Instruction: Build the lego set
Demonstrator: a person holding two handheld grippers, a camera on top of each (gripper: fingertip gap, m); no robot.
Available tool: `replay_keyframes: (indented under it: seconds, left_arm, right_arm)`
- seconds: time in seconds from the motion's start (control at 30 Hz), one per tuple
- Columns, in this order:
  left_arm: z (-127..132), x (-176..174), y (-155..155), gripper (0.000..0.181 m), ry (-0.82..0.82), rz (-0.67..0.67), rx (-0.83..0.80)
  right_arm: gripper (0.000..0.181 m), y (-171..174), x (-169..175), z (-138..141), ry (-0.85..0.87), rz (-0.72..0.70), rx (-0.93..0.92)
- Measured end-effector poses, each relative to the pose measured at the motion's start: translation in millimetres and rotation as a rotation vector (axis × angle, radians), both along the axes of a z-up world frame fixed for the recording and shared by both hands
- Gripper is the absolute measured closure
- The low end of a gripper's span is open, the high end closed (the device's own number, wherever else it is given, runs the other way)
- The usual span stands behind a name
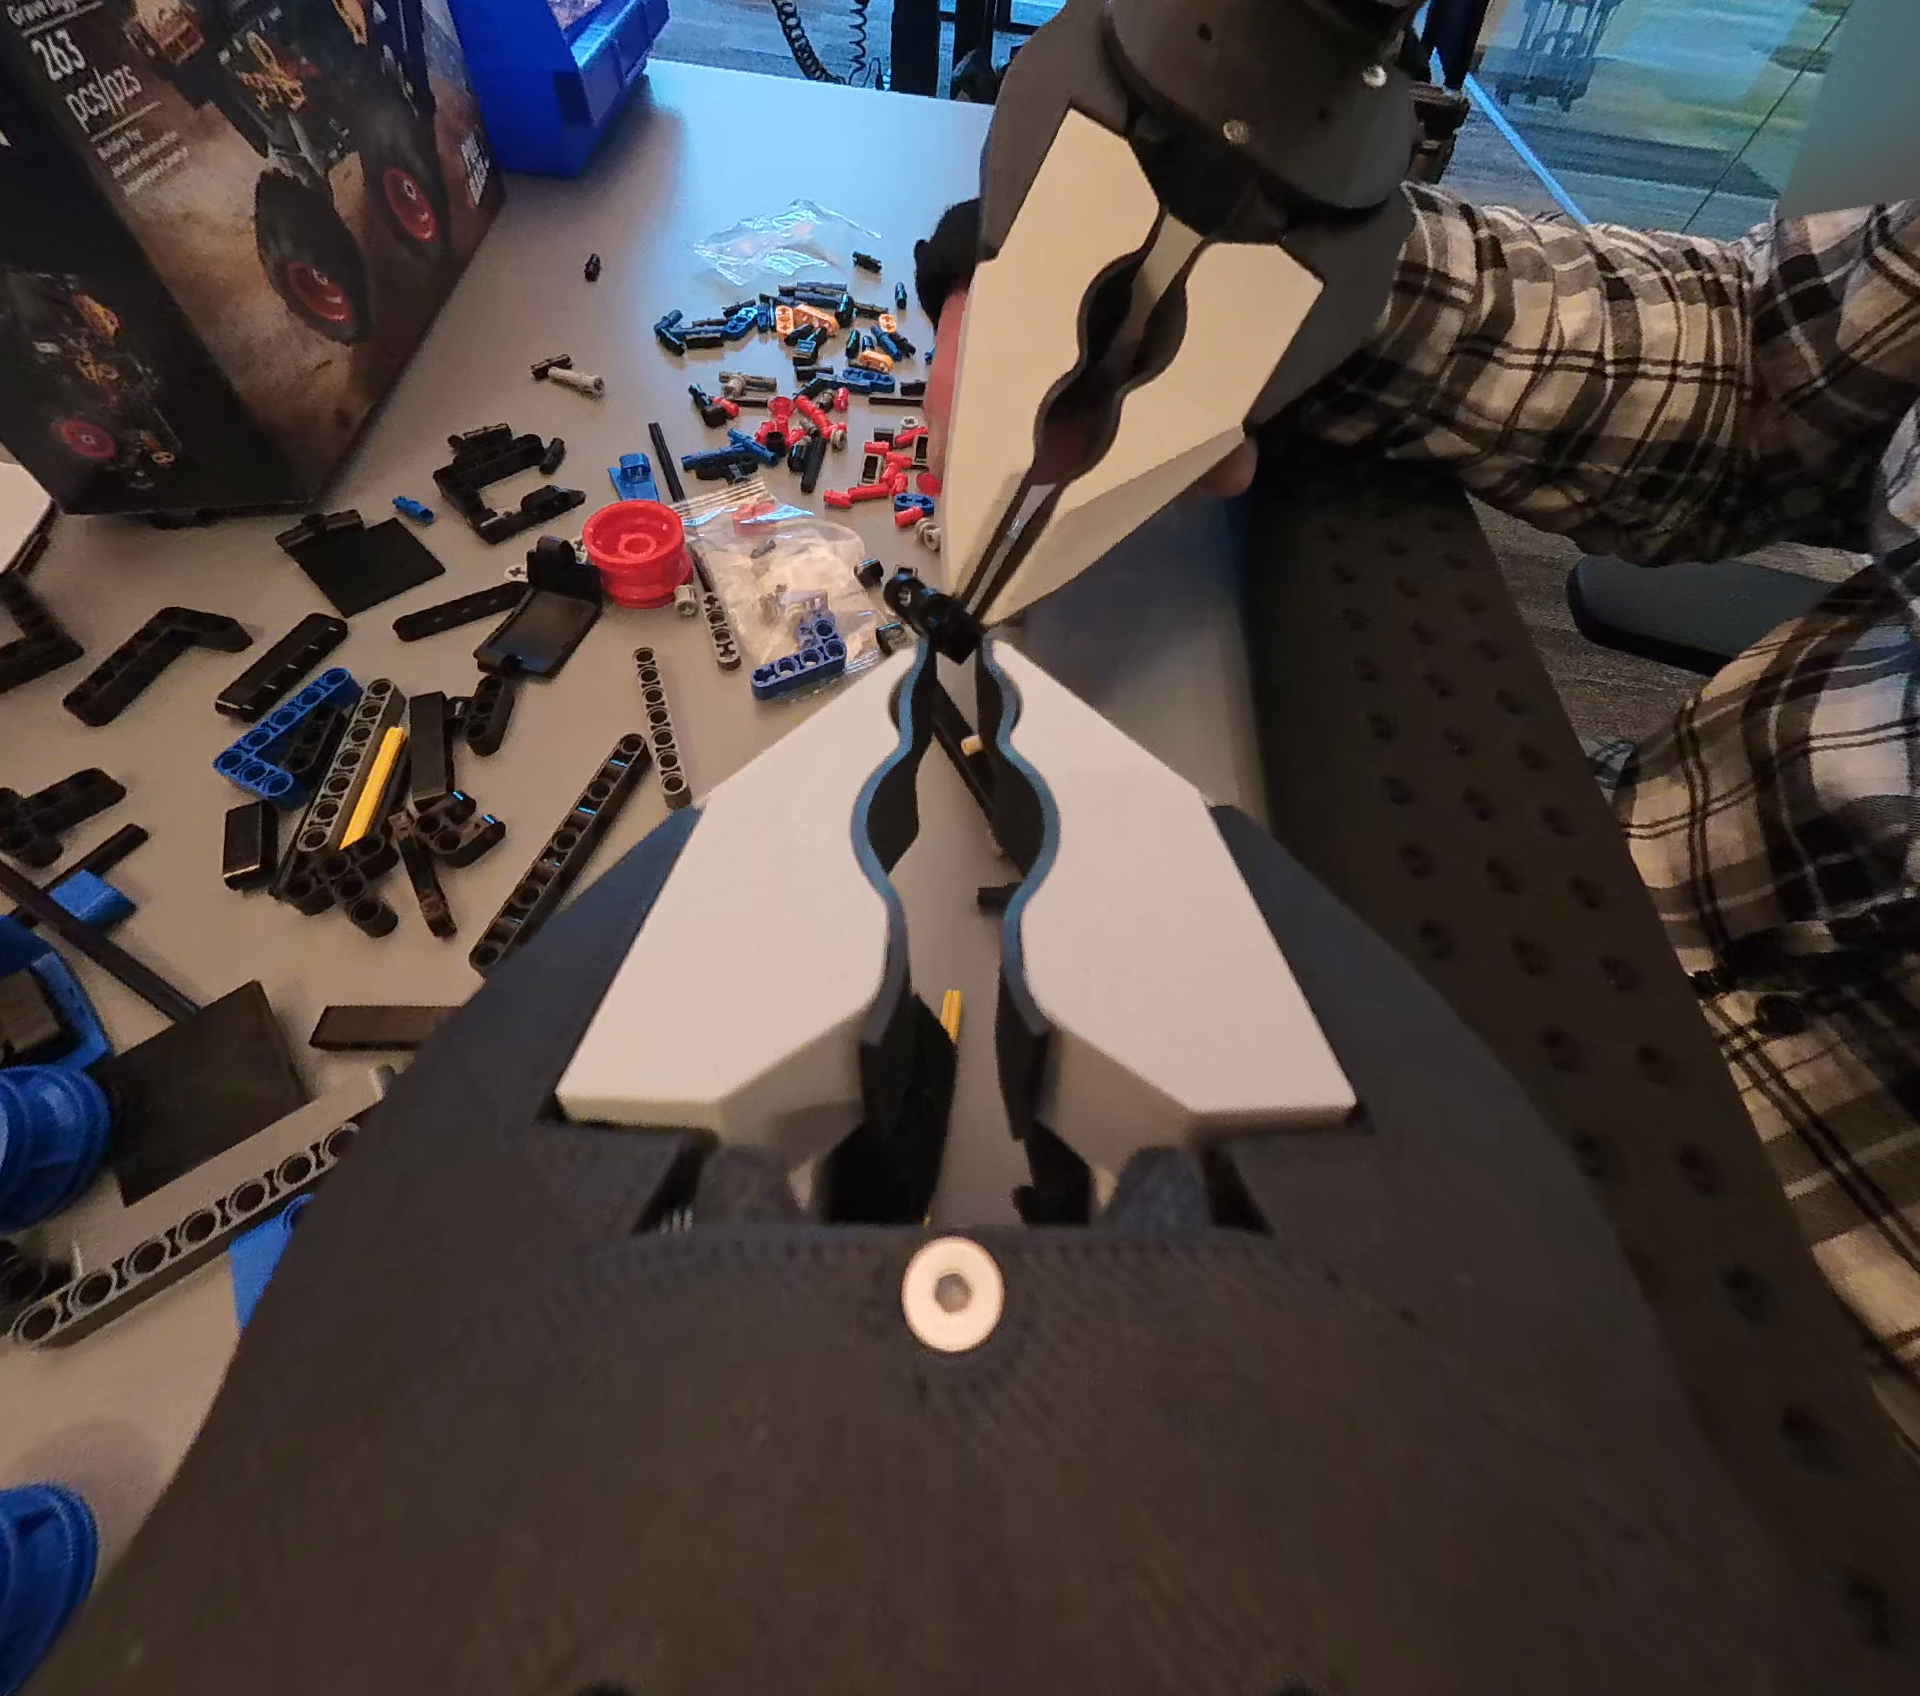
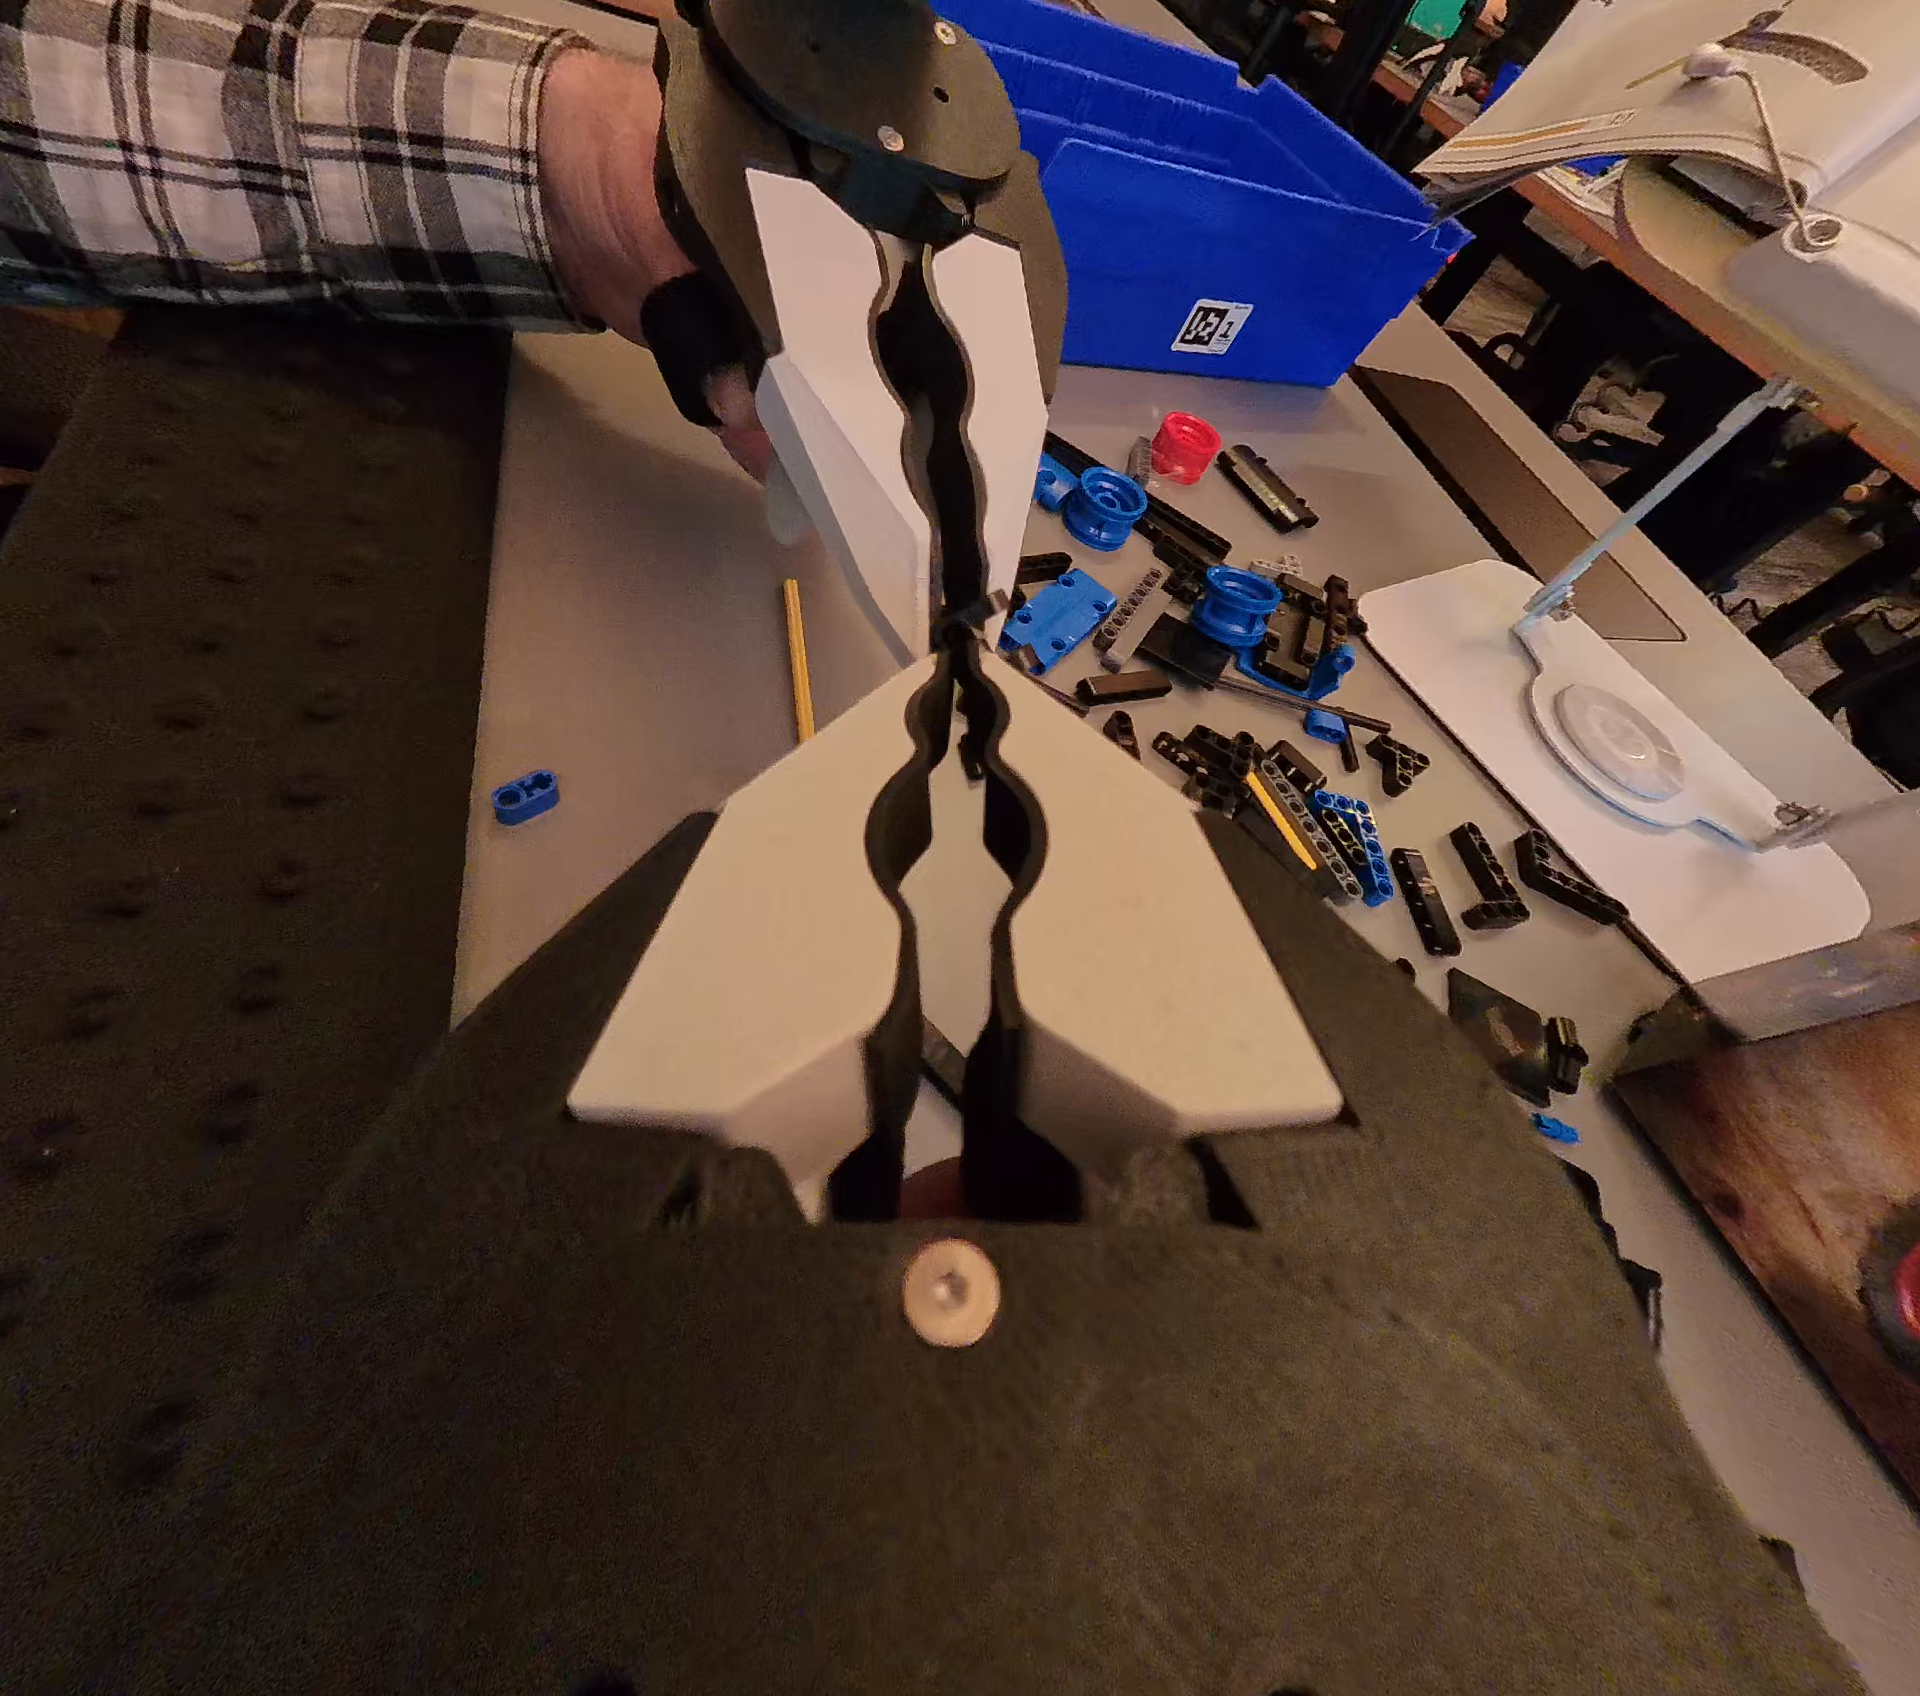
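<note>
Both grippers meet tip to tip: left gripper [image 1: 951, 659] and right gripper [image 1: 971, 602] each pinched tight on one small black piece [image 1: 928, 607] between them.

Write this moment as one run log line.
left gripper: shut on black piece | right gripper: shut, same piece | tips meeting above table

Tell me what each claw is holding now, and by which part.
Both claws meet on one small black Lego piece. The right claw pinches its upper end, the left claw its lower end, both at the very fingertips.
</note>
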State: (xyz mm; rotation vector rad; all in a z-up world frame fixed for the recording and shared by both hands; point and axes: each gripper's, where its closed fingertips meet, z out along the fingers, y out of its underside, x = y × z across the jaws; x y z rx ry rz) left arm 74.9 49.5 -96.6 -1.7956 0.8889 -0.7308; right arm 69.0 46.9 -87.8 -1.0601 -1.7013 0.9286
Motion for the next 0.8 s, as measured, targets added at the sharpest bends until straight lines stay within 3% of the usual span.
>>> replay_keyframes:
  seconds: [0.23, 0.47, 0.63, 0.8]
  left_arm:
    - [2, -2, 1, 0.178, -0.04, 0.009, -0.03]
    - [2, -2, 0, 0.181, -0.102, -0.004, -0.097]
    - [-1, 2, 0, 0.181, -0.07, -0.014, -0.085]
    - [3, 9, -9, 0.181, -0.042, -0.071, -0.034]
  right_arm:
    - [0.171, 4, -1, 2, 0.018, -0.03, 0.072]
    - [0.164, 7, -4, 1, 0.032, -0.071, 0.332]
    - [0.165, 3, -5, -8, -0.018, -0.043, 0.224]
    - [0.166, -6, 1, -5, -0.034, 0.045, -0.03]
